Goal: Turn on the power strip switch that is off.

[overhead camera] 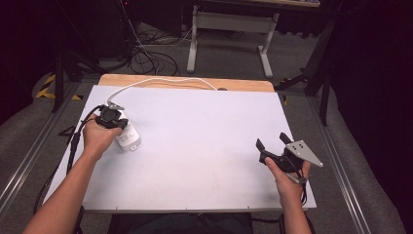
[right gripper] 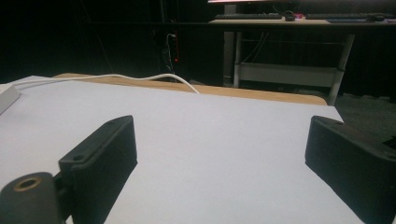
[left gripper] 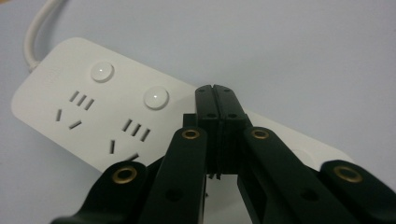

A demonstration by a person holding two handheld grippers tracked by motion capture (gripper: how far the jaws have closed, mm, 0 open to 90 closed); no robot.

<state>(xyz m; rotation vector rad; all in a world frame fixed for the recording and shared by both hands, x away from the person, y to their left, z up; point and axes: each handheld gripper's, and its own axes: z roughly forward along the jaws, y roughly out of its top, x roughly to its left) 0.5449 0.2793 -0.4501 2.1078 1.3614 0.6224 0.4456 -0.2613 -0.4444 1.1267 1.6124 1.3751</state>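
Power strip point(overhead camera: 127, 137), white, lies flat on the pale table sheet point(overhead camera: 204, 146) at about 9 o'clock of the sheet in the high view, long axis running roughly 11 to 5 o'clock. White cable point(overhead camera: 160, 80) leaves its far end, curves up toward 12 o'clock and runs along the wooden table edge point(overhead camera: 185, 84) at the back.

Left gripper point(overhead camera: 110, 115) sits right over the strip's far end, held by the left hand point(overhead camera: 97, 139), pointing down at it. In the left gripper view the jaws are pressed together with nothing between them, tips hovering above the strip point(left gripper: 93, 116) just past the second round button point(left gripper: 156, 97); first button point(left gripper: 102, 72) sits at 10 o'clock from the tips. Two socket groups point(left gripper: 133, 135) show as slots below the buttons. Whether the tips touch the strip's face: cannot tell, they hide the spot.

Right gripper point(overhead camera: 273, 142) is at about 4 o'clock of the sheet, well apart from the strip, held by the right hand point(overhead camera: 287, 183) with its grey three-cornered plate point(overhead camera: 303, 152) on top. Jaws spread wide, nothing between them. In the right gripper view they frame bare sheet point(right gripper: 219, 154), with the cable point(right gripper: 140, 77) at 11 o'clock and a desk frame point(right gripper: 289, 72) at 1 o'clock in the dark background.
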